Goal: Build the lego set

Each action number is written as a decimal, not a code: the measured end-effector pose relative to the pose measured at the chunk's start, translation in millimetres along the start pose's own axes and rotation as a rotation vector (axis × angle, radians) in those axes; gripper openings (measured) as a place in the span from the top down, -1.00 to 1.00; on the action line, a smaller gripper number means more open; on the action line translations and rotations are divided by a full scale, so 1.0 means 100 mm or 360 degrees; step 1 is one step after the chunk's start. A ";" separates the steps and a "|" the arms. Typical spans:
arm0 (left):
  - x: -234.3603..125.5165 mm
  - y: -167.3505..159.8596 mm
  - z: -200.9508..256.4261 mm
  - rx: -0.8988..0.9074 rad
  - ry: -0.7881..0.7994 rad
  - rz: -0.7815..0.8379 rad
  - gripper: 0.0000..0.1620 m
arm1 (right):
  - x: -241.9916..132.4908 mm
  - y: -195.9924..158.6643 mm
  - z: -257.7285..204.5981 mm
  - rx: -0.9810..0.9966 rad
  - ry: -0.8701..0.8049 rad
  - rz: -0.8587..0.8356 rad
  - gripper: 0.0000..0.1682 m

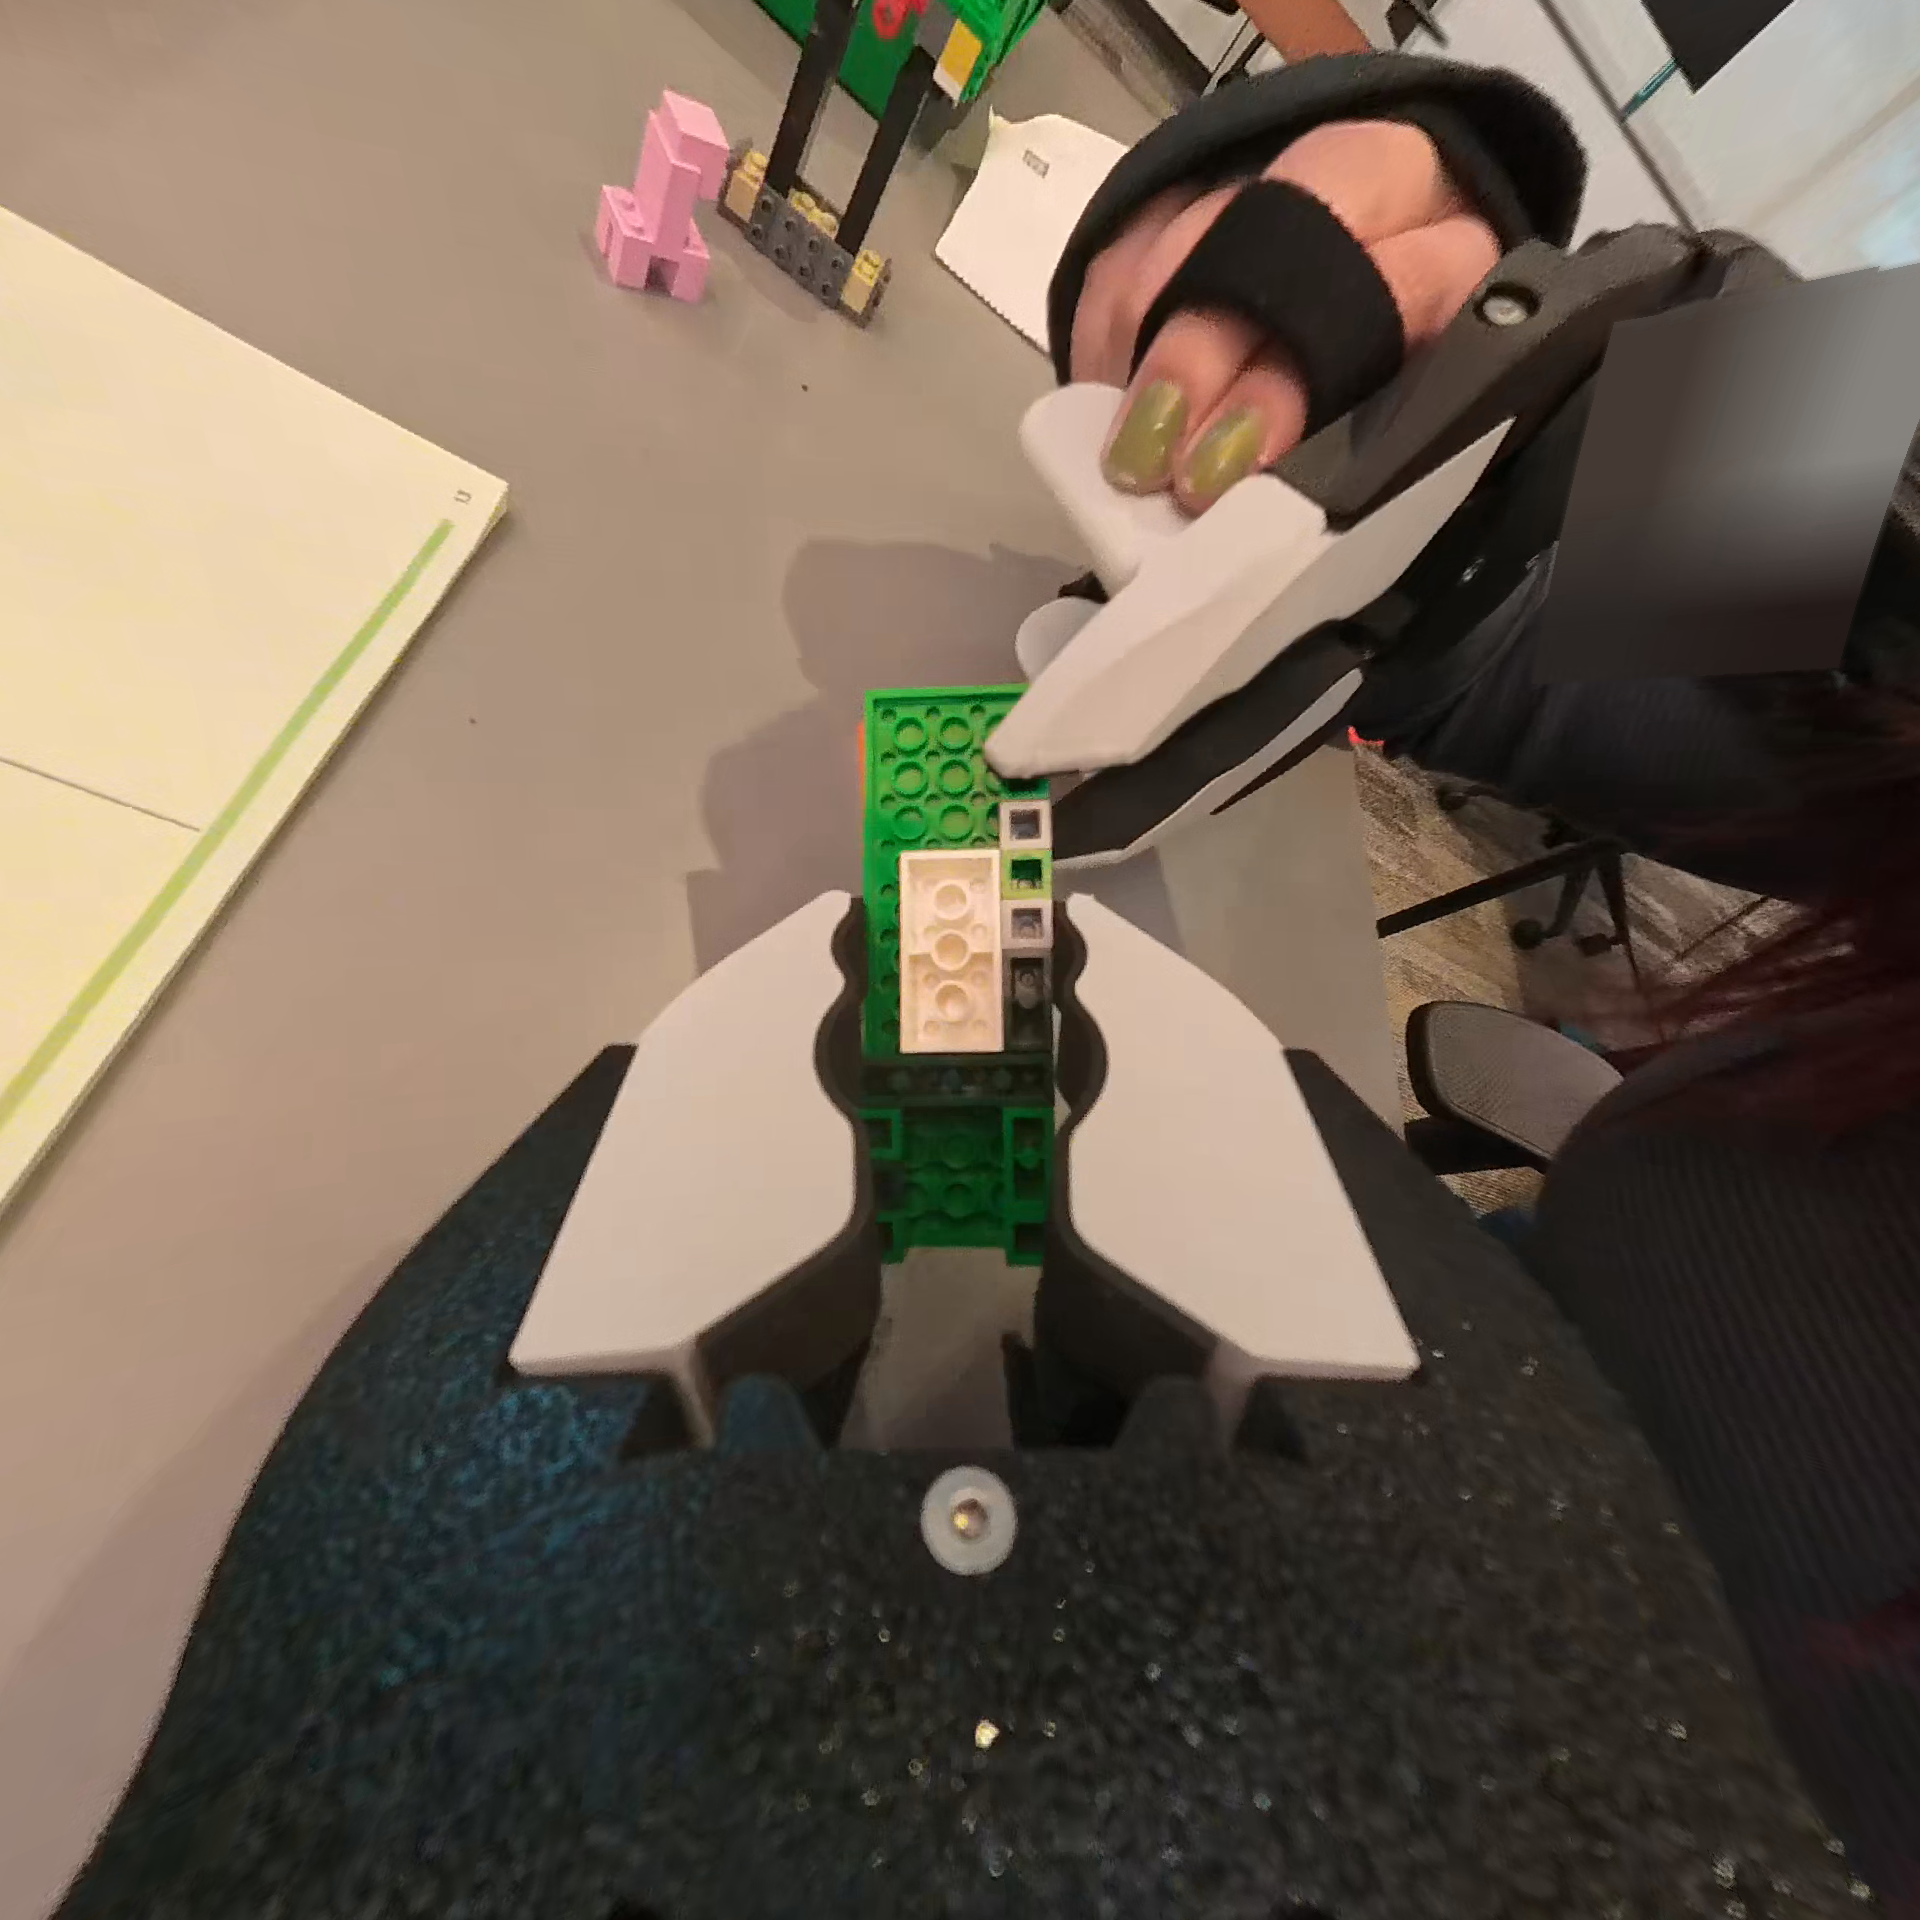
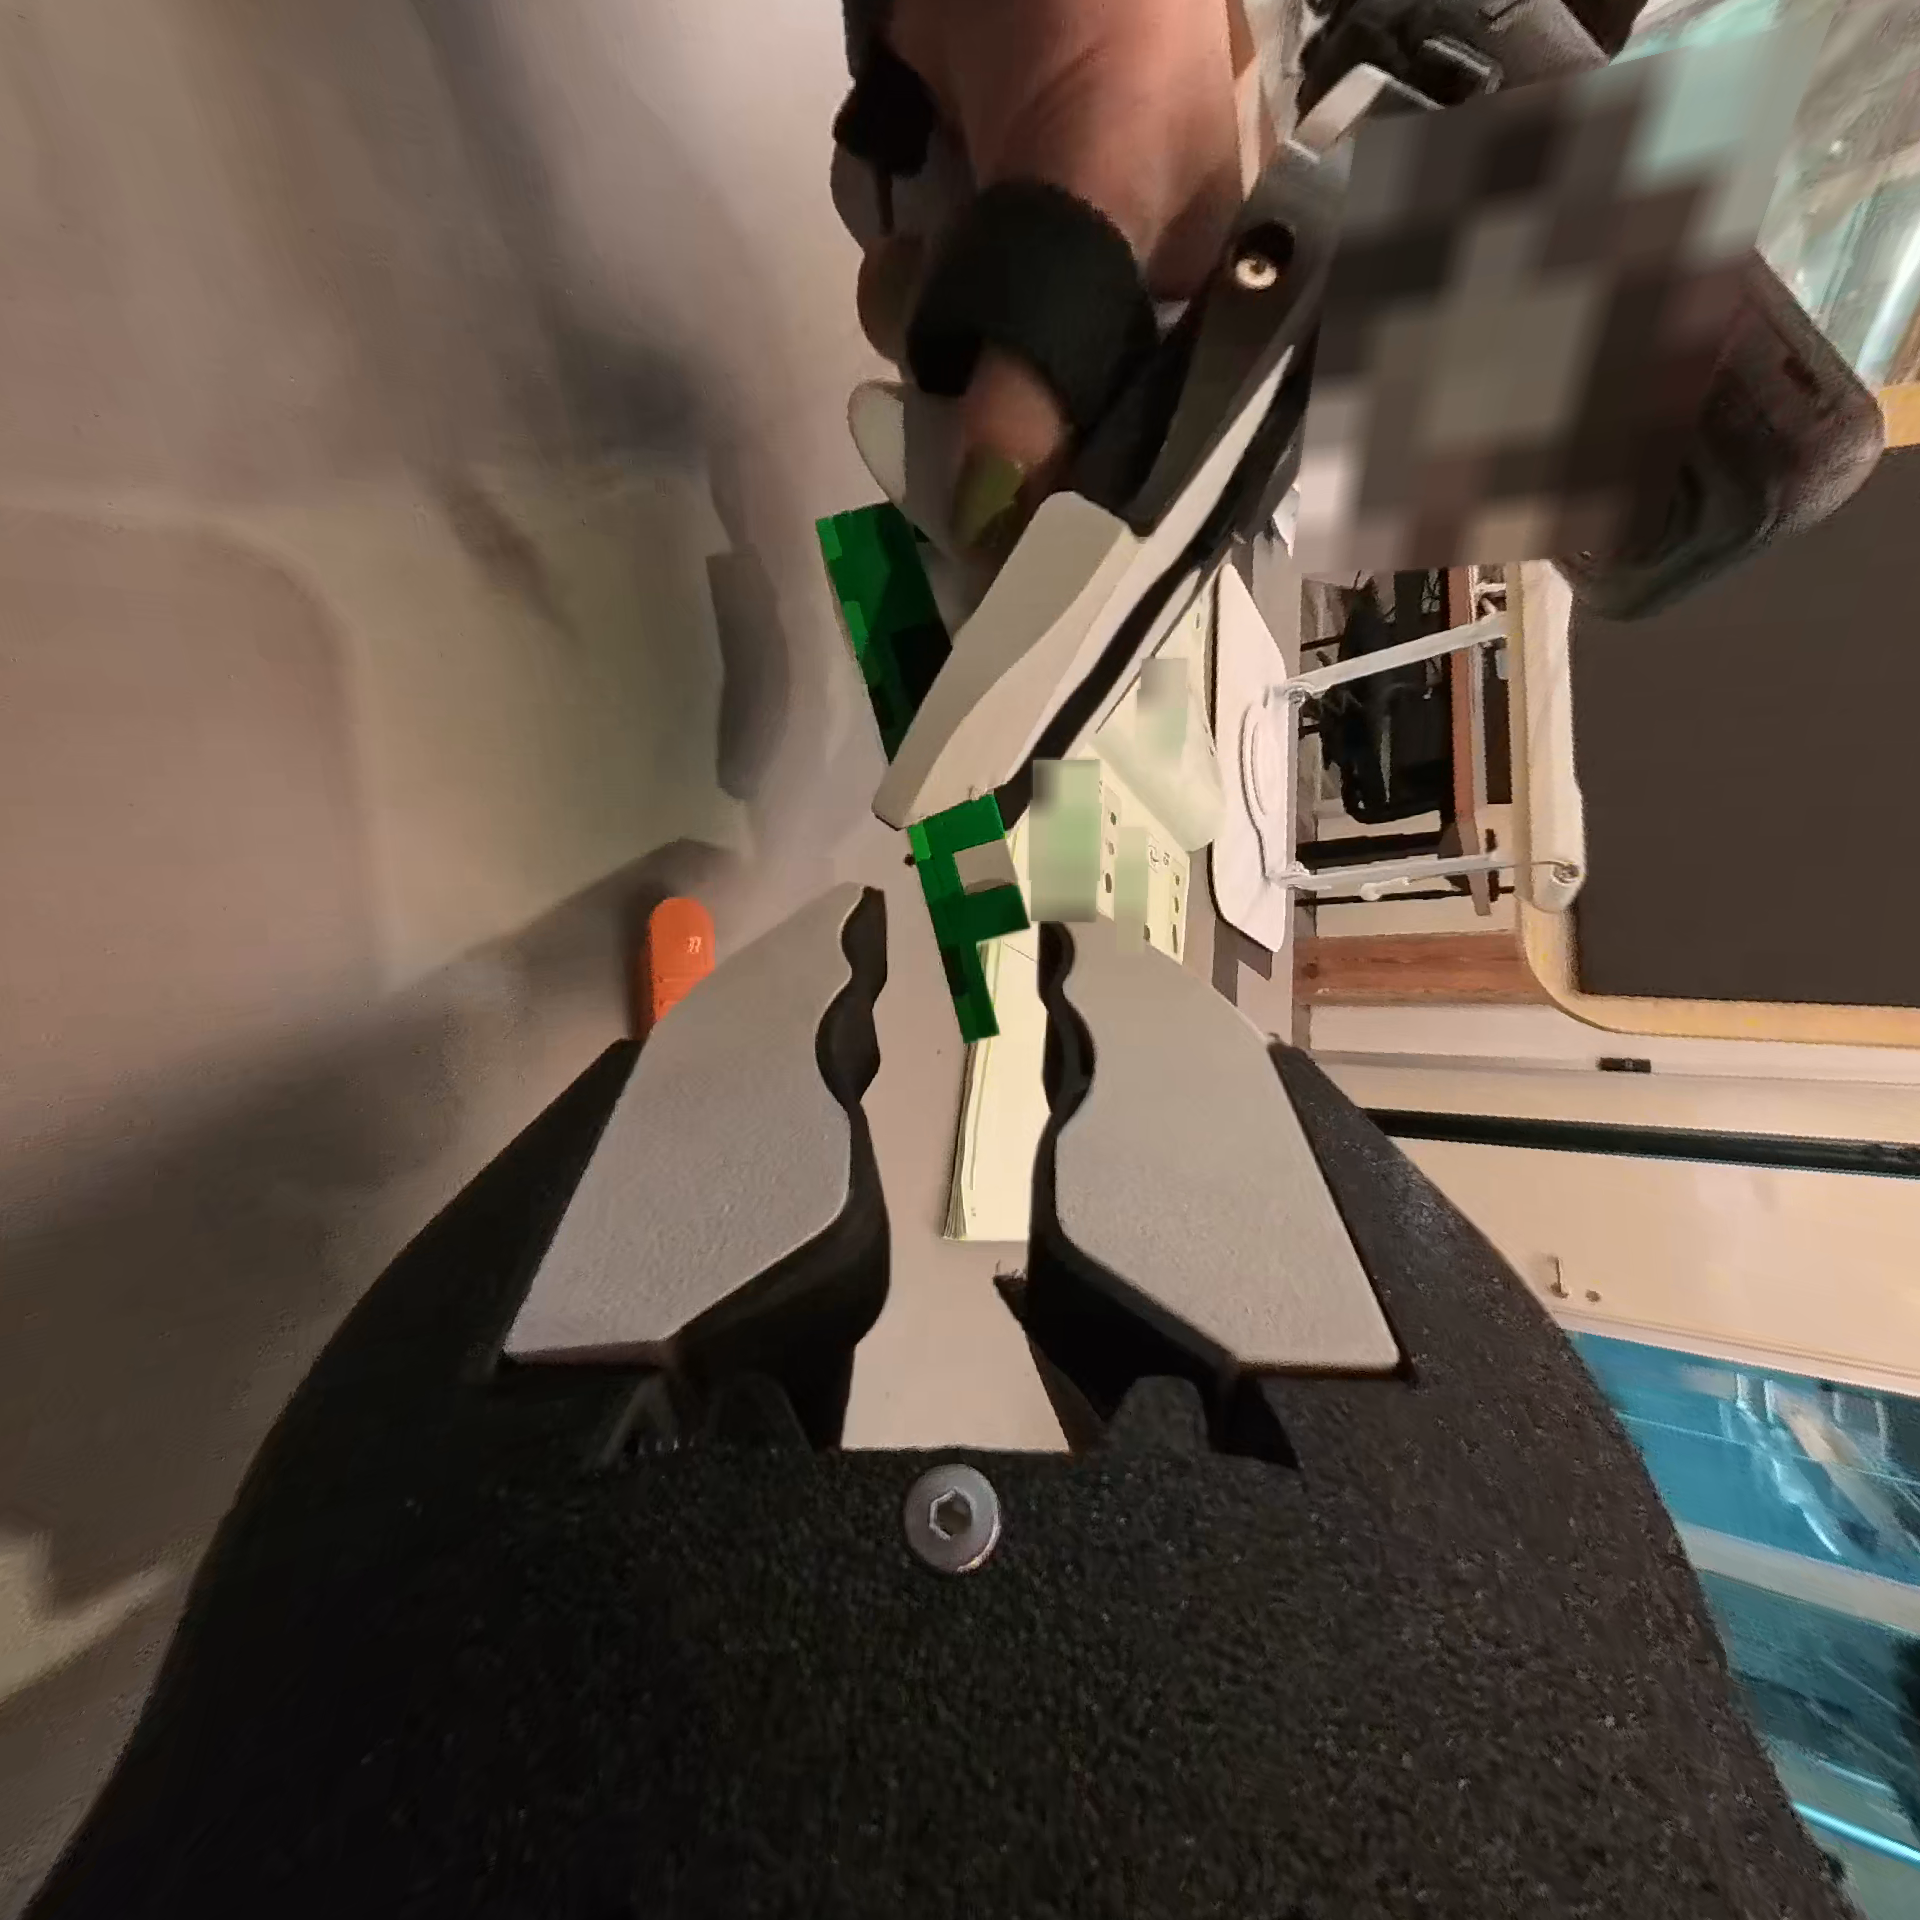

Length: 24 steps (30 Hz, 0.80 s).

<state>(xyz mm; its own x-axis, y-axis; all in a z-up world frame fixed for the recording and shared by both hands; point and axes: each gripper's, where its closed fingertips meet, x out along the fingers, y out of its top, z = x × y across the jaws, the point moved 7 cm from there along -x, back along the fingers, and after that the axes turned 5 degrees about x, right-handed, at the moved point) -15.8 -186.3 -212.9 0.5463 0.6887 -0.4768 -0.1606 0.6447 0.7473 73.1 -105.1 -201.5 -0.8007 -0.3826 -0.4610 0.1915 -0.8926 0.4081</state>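
Note:
My left gripper [image 1: 956,914] is shut on a green lego assembly [image 1: 935,758], held off the grey table with its underside toward the camera. A white plate [image 1: 951,951] and a column of small grey and lime pieces [image 1: 1027,878] sit on it. My right gripper [image 1: 1039,800] comes in from the upper right, and its tips meet the assembly's far right edge by the top grey piece. In the right wrist view my right gripper [image 2: 961,914] is open, with the green assembly [image 2: 966,914] edge-on between its tips. A finger [image 2: 997,665] of the left gripper crosses above it.
A pink lego figure [image 1: 660,203] and a dark grey base with black posts [image 1: 810,229] stand at the back of the table. The instruction booklet [image 1: 208,623] lies at left, and a white bag [image 1: 1023,218] at the back. An orange tool [image 2: 675,961] lies on the table. The table edge and an office chair [image 1: 1496,1081] are at right.

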 end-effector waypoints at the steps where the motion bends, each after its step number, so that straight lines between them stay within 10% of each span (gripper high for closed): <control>1: 0.00 0.00 0.00 0.0003 -0.0001 -0.0009 0.59 | 0.00 0.00 -0.01 -0.0013 -0.0007 0.0009 0.72; 17: 0.14 -0.11 -0.01 0.0040 0.0054 -0.0189 0.59 | 0.04 0.00 -0.13 -0.0170 0.0184 -0.0132 0.79; 24: -0.01 0.00 -0.10 0.0302 0.0375 0.0015 0.59 | -0.06 -0.11 0.12 0.0405 0.0035 -0.0047 0.55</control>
<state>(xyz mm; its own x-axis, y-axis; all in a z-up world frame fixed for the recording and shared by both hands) -24.6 -184.0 -216.7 0.3364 0.7666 -0.5469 0.0036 0.5797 0.8148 68.4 -89.9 -193.9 -0.7907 -0.3651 -0.4914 0.0172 -0.8156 0.5783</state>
